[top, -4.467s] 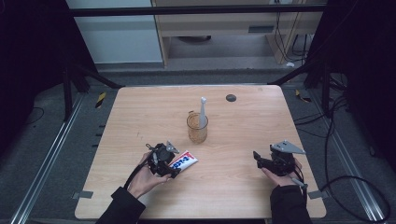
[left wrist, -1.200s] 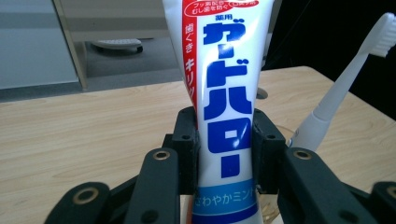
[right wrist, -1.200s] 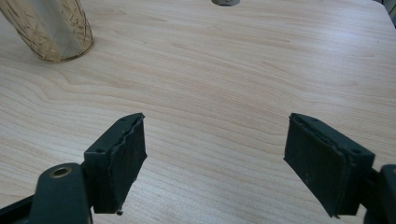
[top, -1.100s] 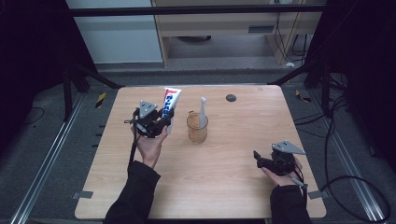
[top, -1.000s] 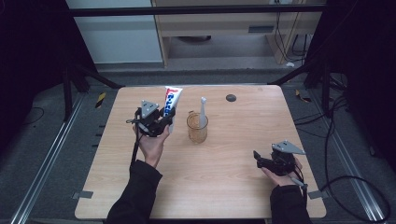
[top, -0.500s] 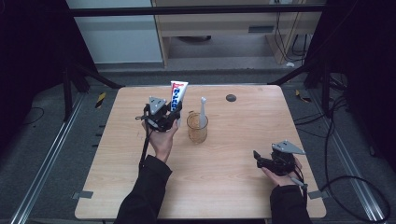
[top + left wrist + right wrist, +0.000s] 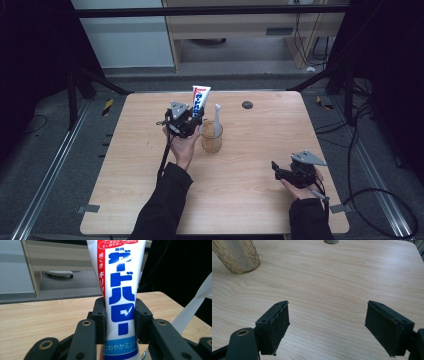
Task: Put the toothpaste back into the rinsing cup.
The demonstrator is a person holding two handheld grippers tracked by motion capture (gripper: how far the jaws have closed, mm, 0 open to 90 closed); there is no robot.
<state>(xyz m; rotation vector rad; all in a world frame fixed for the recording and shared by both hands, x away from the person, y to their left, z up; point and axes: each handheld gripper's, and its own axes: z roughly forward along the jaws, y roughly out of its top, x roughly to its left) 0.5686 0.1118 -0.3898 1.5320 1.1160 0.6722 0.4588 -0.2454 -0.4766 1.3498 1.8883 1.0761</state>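
High view, left to right: left gripper, clamped on an upright tube, raised just left of a glass holding a toothbrush; right gripper, jaws apart and empty, rests low on the table well right. Step judged: carrying the tube to the glass. Next likely calls for centring the tube over the rim, clear of the toothbrush, before lowering.

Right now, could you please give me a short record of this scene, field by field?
left gripper: shut on the toothpaste tube, held upright above the table
toothpaste tube position: just left of the glass cup, raised, not in it
glass cup: amber, standing near the middle of the table, with a white toothbrush in it
right gripper: open, nothing between its jaws, low over the table's near right part
other: small dark round disc near the far edge
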